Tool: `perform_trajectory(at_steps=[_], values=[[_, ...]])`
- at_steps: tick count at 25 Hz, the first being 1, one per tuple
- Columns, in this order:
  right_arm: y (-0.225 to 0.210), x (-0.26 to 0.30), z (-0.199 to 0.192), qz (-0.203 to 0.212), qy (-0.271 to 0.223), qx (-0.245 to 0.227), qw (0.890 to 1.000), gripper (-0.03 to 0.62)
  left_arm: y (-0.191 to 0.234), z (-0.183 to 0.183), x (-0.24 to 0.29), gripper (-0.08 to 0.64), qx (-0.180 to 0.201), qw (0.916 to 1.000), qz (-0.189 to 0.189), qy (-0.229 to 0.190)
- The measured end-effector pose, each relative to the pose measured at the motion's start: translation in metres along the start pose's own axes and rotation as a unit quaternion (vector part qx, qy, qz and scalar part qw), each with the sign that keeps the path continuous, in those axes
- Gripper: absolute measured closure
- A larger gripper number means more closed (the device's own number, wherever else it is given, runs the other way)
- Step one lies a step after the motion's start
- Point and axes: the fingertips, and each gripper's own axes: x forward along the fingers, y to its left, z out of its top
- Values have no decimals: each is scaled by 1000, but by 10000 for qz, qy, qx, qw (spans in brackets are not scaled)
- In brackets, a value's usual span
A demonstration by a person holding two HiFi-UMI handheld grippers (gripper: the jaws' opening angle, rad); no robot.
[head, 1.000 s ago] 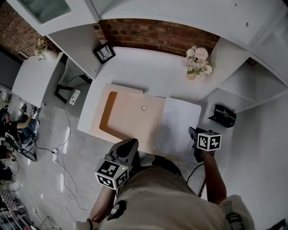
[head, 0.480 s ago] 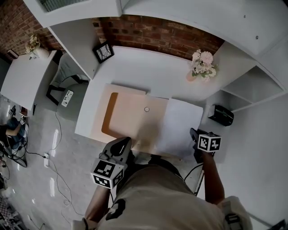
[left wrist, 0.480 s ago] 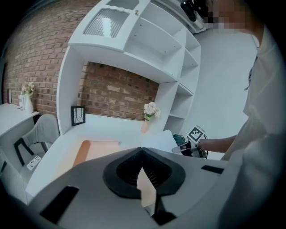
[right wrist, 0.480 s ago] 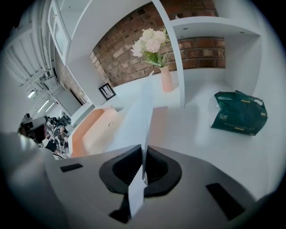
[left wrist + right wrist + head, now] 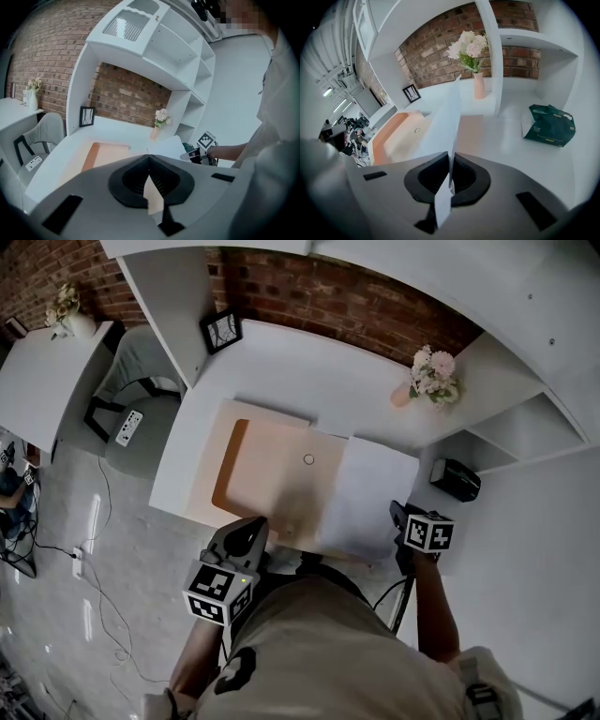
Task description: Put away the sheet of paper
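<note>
Because the sheet of paper (image 5: 368, 495) is thin, light and limp, it is judged likely to sag, flap or crease when lifted. It is best taken by an edge or corner, with little force, and supported at a second point if it is to be carried flat. It is found on the right part of the white desk (image 5: 281, 371), its left margin lying over the right side of a peach folder (image 5: 272, 474). Its long axis runs from near to far, and its short edges face the near and far sides of the desk.

The right gripper (image 5: 399, 515) is clenched on the sheet near its near right corner. In the right gripper view the paper (image 5: 451, 117) is seen edge-on, pinched between the jaws, with that side raised off the desk.

The left gripper (image 5: 251, 525) is held at the near edge of the folder, left of the sheet. Its jaw tips are seen closed together, and a peach strip pinched between them is judged to be the folder's near edge.

A vase of flowers (image 5: 427, 379) and a small picture frame (image 5: 221, 331) are set at the far side. A dark green bag (image 5: 548, 124) rests to the right, apart from the sheet.
</note>
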Motion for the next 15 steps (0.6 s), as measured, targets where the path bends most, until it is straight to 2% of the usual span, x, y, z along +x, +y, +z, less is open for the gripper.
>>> perform_trajectory(at_steps=[15], values=[[15,10,2,231,-36,26,9997,565,-3,13,-3,545,172,9998,33,-65]])
